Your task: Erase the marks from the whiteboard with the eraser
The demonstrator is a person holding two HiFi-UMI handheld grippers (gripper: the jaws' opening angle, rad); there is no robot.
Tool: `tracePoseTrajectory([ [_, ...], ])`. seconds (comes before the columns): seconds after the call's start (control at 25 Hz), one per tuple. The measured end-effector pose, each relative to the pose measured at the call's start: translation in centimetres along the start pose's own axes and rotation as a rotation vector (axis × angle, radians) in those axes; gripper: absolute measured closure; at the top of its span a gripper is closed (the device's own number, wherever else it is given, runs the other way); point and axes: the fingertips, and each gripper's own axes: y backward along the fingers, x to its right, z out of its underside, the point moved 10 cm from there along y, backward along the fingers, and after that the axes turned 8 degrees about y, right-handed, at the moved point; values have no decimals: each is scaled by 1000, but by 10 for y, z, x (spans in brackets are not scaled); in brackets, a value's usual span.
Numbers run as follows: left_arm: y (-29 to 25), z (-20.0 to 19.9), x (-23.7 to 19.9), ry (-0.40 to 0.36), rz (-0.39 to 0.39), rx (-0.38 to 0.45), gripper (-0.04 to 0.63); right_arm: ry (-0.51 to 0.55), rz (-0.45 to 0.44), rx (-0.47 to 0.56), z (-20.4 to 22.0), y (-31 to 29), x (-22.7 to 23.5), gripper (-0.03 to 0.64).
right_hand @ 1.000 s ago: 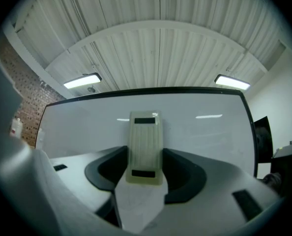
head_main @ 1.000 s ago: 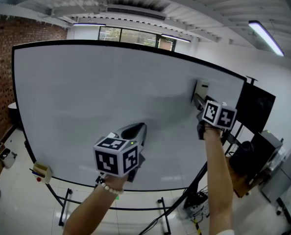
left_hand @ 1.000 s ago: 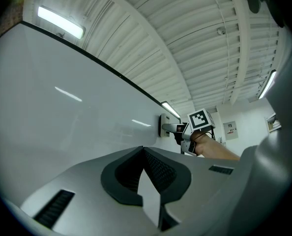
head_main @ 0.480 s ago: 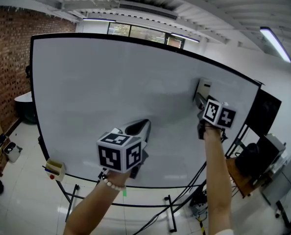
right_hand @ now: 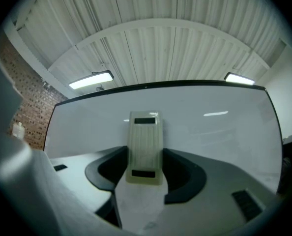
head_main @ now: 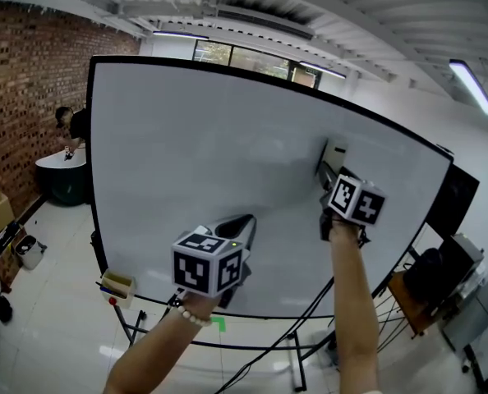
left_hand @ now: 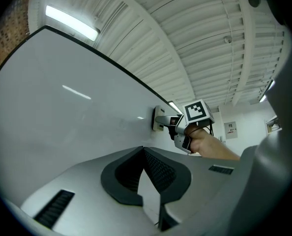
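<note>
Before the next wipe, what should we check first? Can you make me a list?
1. Right tool gripping eraser: ok, jaws closed on its sides.
2. eraser against whiteboard: ok, it touches in the left gripper view.
3. Left tool empty: ok, jaws together on nothing.
4. Marks left to wipe: cannot tell; none show on the whiteboard.
5. Left tool off the whiteboard: cannot tell.
</note>
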Motion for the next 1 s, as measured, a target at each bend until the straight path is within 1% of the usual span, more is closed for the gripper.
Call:
tracePoseTrajectory([
  [0.12, 12, -1, -21, 17, -42, 4, 606, 2, 12, 0, -1, -4, -28, 367],
  [0.24, 14, -2, -32, 31, -54, 13, 606, -20, 16, 1, -7, -7, -49, 367],
  [0.44, -2, -2, -29, 46, -48, 33, 606, -52, -71, 2, -19, -15, -83, 367],
  [0.64, -3, -7, -27, 36, -76, 68, 606, -31, -121, 20, -22, -21, -108, 367],
  [0.84, 25, -16, -54, 41, -100, 83, 606, -29, -141, 22, -24, -24, -143, 367],
  [1.0, 59, -27, -79, 41, -116, 83, 606, -46, -142, 22, -25, -26, -183, 367],
])
